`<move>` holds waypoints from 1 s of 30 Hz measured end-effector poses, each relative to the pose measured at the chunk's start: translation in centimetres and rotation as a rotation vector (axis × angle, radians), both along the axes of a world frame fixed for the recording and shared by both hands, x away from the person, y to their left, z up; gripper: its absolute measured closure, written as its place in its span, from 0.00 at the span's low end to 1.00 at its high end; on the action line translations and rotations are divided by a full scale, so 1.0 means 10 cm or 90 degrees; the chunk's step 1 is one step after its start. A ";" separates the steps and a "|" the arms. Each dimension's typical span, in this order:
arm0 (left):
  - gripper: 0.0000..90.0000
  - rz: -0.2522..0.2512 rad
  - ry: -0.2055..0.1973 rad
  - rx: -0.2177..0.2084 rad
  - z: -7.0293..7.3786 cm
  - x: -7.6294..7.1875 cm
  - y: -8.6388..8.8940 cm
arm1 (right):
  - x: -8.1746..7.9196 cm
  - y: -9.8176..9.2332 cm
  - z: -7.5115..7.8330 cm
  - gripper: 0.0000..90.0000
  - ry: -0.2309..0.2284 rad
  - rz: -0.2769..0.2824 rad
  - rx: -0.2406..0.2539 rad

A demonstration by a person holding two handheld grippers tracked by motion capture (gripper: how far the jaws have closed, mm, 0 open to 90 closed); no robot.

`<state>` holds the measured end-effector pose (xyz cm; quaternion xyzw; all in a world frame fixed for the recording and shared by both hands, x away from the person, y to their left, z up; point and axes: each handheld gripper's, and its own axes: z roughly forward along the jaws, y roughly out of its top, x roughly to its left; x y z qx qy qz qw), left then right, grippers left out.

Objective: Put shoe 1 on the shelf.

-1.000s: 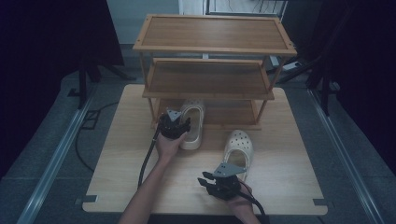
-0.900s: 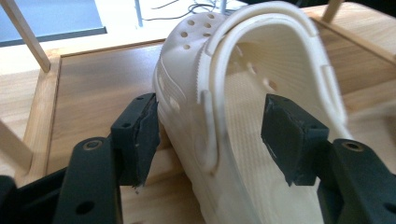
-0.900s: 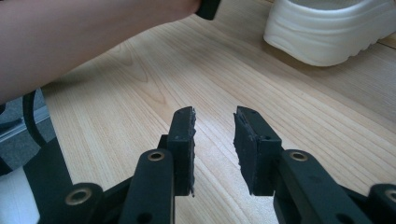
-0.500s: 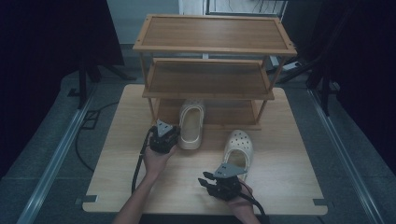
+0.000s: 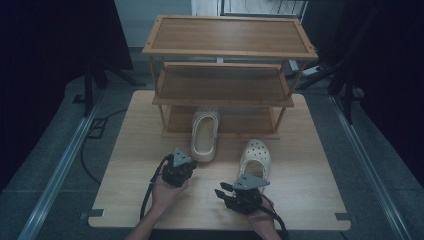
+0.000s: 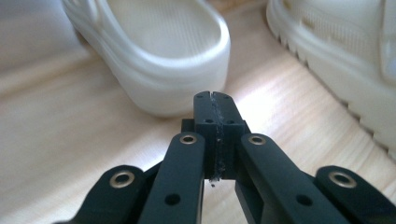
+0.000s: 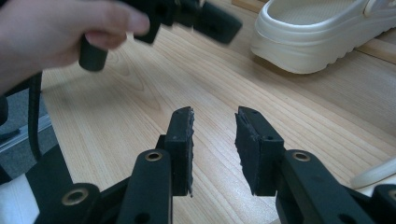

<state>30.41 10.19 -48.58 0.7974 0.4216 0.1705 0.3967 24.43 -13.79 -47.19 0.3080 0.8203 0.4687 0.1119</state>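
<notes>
Two cream clogs lie on the wooden table (image 5: 310, 200). The left clog (image 5: 205, 135) (image 6: 163, 51) has its toe under the rack's lowest shelf and its heel toward me. The right clog (image 5: 256, 157) (image 6: 345, 56) lies out on the table. My left gripper (image 5: 185, 162) (image 6: 215, 98) sits just short of the left clog's heel; its jaws have just closed, pads together with nothing between them. My right gripper (image 5: 223, 191) (image 7: 214, 116) rests near the front edge beside the right clog's heel, open and empty, pointing toward the left hand (image 7: 51, 32).
A three-tier wooden shoe rack (image 5: 227, 50) stands at the back of the table, its upper shelves bare. Black cables trail from both grippers off the front edge. Dark floor and a metal rail (image 5: 60, 170) border the table.
My left gripper has drawn back from the left clog's heel toward me and its jaws have closed. The clog stays put. The right gripper has not moved.
</notes>
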 end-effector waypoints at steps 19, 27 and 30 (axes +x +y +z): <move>0.99 0.011 -0.005 0.019 -0.10 0.32 -0.20 | 0.00 0.01 -0.02 0.73 0.006 0.005 -0.004; 1.00 0.025 0.006 0.024 -0.09 0.60 -0.31 | -0.01 0.03 -0.02 0.73 0.006 0.011 -0.007; 1.00 0.033 -0.001 0.028 -0.09 0.69 -0.35 | -0.01 0.02 -0.02 0.73 0.005 0.008 -0.005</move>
